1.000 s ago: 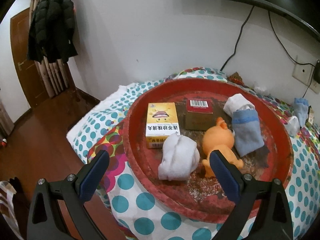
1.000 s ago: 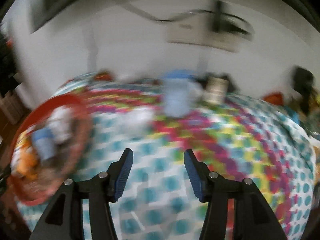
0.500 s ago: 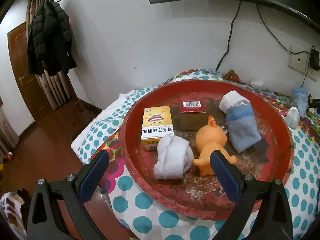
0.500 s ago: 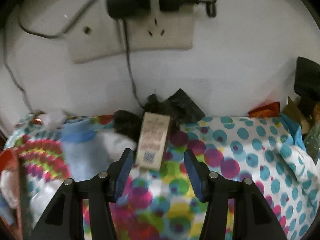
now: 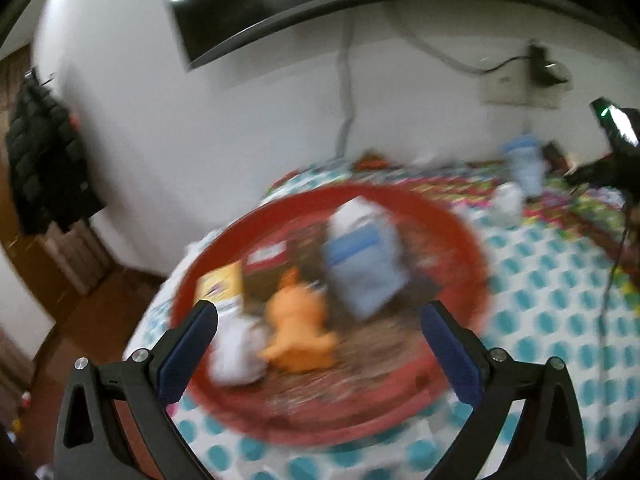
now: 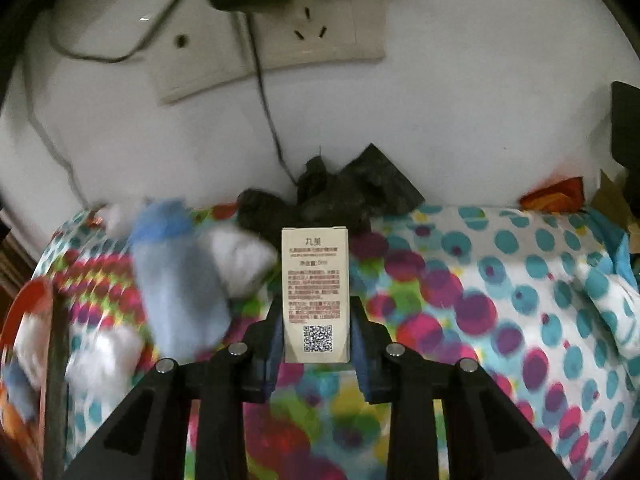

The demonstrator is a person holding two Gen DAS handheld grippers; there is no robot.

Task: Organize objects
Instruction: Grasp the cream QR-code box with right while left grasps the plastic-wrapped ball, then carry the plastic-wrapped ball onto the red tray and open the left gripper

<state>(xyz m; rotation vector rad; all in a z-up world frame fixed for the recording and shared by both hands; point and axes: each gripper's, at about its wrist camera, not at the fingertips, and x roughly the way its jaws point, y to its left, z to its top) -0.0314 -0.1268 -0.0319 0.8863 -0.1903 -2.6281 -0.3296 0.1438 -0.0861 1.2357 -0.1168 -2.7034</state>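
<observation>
Your right gripper (image 6: 316,340) has just closed and now clamps the small beige cardboard box (image 6: 315,292) by its lower sides, probably to carry it to the round red tray (image 5: 452,396), while your left gripper (image 5: 320,344) waits wide open.

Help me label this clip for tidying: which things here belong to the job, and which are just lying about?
Job:
- slim beige cardboard box, clamped in the right tongs
- round red tray
- light-blue sock on the spotted cloth
- orange rubber toy in the tray

Lying about:
- white wall socket
- black jacket
</observation>
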